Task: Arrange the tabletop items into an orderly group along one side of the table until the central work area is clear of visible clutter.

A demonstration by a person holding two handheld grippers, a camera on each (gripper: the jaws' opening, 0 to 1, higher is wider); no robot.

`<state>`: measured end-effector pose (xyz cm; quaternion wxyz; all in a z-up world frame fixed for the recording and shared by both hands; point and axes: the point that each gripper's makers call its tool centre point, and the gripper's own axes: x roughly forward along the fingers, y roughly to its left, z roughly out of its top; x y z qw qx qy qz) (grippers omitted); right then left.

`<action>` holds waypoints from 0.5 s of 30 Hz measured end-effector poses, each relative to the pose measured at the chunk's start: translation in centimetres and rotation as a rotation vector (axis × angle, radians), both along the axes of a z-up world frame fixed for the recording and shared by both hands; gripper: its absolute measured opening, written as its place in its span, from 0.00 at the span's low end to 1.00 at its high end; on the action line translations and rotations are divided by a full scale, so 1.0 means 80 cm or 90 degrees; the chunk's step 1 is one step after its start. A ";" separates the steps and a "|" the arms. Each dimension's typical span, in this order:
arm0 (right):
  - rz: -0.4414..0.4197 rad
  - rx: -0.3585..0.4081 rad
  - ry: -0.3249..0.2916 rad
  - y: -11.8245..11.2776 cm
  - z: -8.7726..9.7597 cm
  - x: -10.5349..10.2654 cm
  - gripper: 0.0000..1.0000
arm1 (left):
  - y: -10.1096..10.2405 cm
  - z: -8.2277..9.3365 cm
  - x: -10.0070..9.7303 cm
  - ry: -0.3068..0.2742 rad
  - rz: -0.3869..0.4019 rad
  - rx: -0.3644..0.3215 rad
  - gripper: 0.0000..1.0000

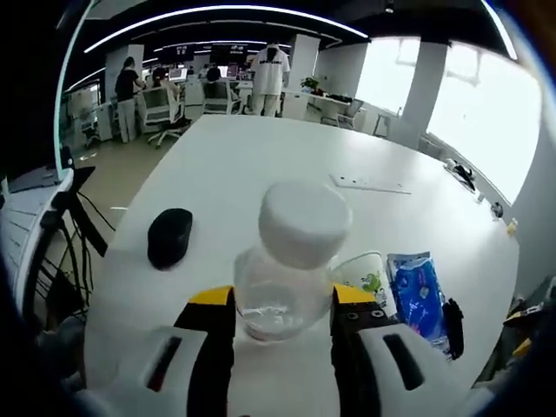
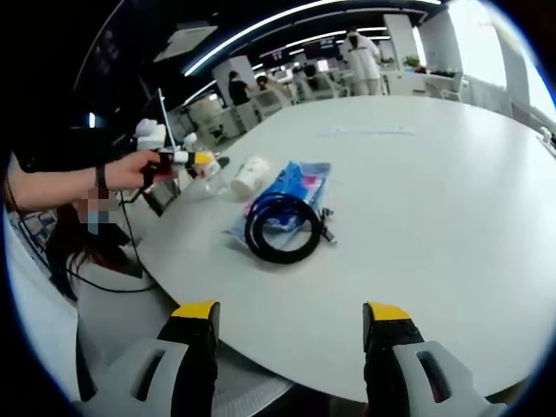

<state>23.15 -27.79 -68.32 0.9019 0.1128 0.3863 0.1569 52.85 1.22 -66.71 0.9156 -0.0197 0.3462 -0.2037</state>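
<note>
The left gripper [image 1: 282, 317] is gripping one clear plastic bottle [image 1: 291, 265] with a white cap, its two yellow-tipped fingers [image 1: 213, 326] pressing against the bottle's lower sides. The bottle is standing between them near the table's edge, above the white table [image 1: 261, 156]. In the right gripper view the same gripper [image 2: 201, 162] is showing at the left, held in a person's hand [image 2: 130, 169], with the bottle [image 2: 213, 180] at its tip, beside the cup.

Just right of the bottle in the left gripper view, one white paper cup [image 1: 365, 276] is lying on its side, and next to it one blue packet [image 1: 419, 291] is lying flat. One dark, rounded object [image 1: 169, 236] is sitting on the table to the left of the bottle, well apart from the others. One thin white strip [image 1: 369, 184] is lying farther out on the table.

The right gripper [image 2: 291, 334] is hanging over the near edge of the table [image 2: 434, 200], its two fingers [image 2: 198, 334] spread wide and holding nothing. Ahead of it, one coiled black cable [image 2: 282, 228] is resting partly on the blue packet [image 2: 291, 187], and the paper cup [image 2: 248, 175] is lying just beyond, touching the packet's far end.

Several people are standing at desks in the office behind.
</note>
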 end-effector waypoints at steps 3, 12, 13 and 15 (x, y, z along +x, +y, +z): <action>0.000 0.002 0.001 0.000 -0.001 -0.002 0.68 | -0.001 0.003 0.001 -0.001 0.002 -0.012 0.47; -0.006 0.001 -0.002 -0.006 -0.001 -0.001 0.68 | 0.005 0.012 -0.012 -0.006 0.007 -0.022 0.49; -0.006 0.001 -0.001 -0.006 -0.001 -0.001 0.68 | 0.006 0.012 -0.013 -0.007 0.007 -0.021 0.49; -0.005 0.002 -0.001 -0.004 -0.002 -0.001 0.68 | 0.009 0.013 -0.019 -0.010 0.010 -0.024 0.49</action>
